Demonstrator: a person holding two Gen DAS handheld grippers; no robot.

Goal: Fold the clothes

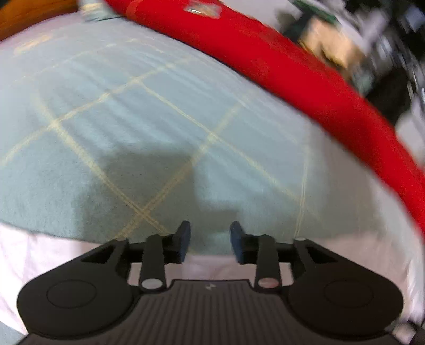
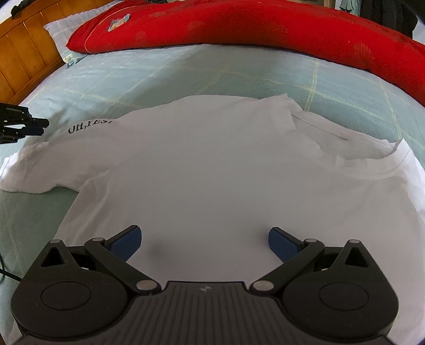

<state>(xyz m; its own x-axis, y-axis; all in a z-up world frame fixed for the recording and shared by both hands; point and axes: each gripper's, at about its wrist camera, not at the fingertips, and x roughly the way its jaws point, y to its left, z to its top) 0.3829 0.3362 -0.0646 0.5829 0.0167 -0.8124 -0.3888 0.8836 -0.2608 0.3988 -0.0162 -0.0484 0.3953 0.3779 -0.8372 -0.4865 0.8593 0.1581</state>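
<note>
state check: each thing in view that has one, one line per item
white T-shirt: spread on the bed, far side partly folded over, not held
left gripper: jaws apart, nothing between them
right gripper: jaws wide open, empty, above the shirt
red pillow: lying along the far edge

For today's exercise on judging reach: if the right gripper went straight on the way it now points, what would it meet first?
Most likely the white cotton T-shirt lying flat on the bed: the right gripper, jaws wide apart and empty, points down at its plain middle. How far above the cloth it hangs is unclear.
</note>
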